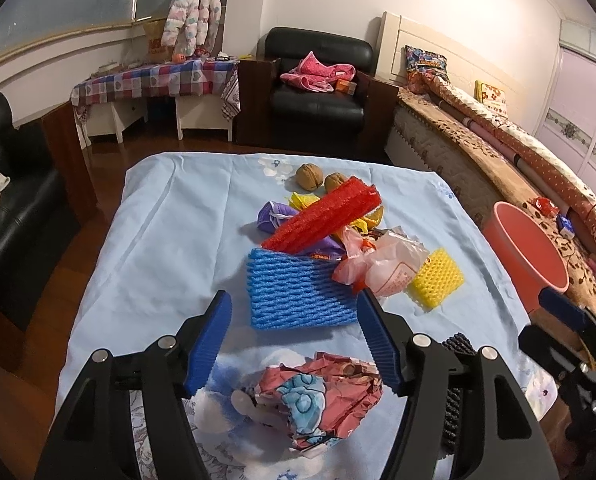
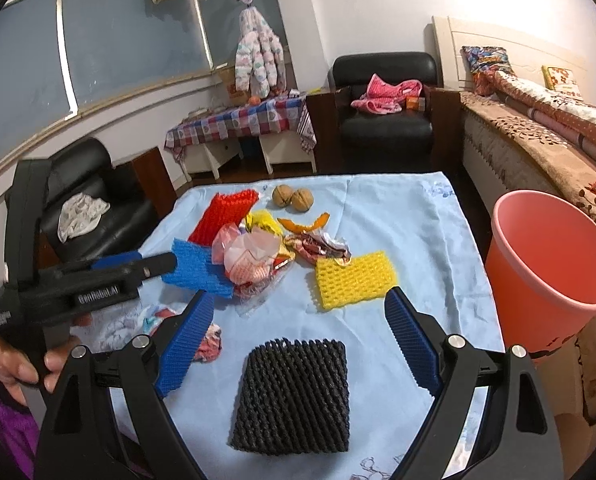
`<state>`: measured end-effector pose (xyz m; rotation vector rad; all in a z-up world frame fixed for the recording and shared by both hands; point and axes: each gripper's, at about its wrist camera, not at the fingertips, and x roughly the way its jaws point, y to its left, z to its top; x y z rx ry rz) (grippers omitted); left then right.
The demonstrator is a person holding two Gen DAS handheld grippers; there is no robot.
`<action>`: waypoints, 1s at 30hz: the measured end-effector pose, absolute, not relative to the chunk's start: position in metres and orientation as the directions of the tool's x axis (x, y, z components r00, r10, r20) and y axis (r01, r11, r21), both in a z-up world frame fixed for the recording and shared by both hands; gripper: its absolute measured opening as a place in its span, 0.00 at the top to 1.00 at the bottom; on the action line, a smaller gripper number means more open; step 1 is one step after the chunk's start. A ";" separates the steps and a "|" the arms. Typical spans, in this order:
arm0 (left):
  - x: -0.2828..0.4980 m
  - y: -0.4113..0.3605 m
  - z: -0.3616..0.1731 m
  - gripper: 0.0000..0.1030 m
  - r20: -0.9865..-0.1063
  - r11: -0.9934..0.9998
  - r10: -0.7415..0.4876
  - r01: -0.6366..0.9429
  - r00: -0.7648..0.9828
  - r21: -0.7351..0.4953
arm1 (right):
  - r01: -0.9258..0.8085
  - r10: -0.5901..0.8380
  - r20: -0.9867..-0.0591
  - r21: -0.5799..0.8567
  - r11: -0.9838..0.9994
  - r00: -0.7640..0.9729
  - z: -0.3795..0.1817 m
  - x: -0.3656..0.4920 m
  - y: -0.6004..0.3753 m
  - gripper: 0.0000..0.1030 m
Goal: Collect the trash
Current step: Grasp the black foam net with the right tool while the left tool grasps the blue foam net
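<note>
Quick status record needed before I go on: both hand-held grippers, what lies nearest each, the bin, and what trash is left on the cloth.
left hand-held gripper: open, empty
nearest left: crumpled wrapper beneath the jaws, blue foam net ahead
right hand-held gripper: open, empty
nearest right: black foam net flat between the fingers, not gripped
bin: pink bucket past the table's right edge, upright
also on cloth: red foam net, yellow foam net, plastic bag, two walnuts
</note>
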<state>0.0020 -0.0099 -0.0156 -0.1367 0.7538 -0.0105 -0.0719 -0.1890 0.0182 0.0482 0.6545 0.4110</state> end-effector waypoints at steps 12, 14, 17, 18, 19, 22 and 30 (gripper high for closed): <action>0.001 0.026 -0.013 0.38 -0.690 0.994 -0.092 0.024 0.718 -0.107 | -0.411 0.407 -0.771 0.208 0.887 0.490 -0.022 -0.063 -0.193 0.28; 0.001 0.031 -0.015 0.38 -0.696 0.993 -0.103 0.029 0.710 -0.118 | -0.405 0.400 -0.796 0.215 0.889 0.454 -0.031 -0.059 -0.193 0.34; 0.005 0.035 -0.020 0.38 -0.708 0.988 -0.133 0.032 0.694 -0.154 | -0.397 0.385 -0.828 0.219 0.892 0.409 -0.043 -0.052 -0.192 0.51; 0.007 0.036 -0.022 0.38 -0.710 0.986 -0.142 0.035 0.689 -0.163 | -0.396 0.384 -0.834 0.222 0.891 0.396 -0.046 -0.051 -0.191 0.58; 0.009 0.036 -0.023 0.38 -0.713 0.984 -0.153 0.039 0.684 -0.173 | -0.398 0.380 -0.834 0.215 0.892 0.400 -0.046 -0.051 -0.190 0.63; 0.017 0.033 -0.028 0.39 -0.720 0.980 -0.174 0.050 0.672 -0.190 | -0.414 0.397 -0.824 0.222 0.883 0.404 -0.041 -0.052 -0.189 0.86; 0.042 0.033 -0.049 0.76 -0.758 0.974 -0.193 0.027 0.623 -0.226 | -0.406 0.433 -0.761 0.244 0.881 0.483 -0.013 -0.047 -0.200 0.88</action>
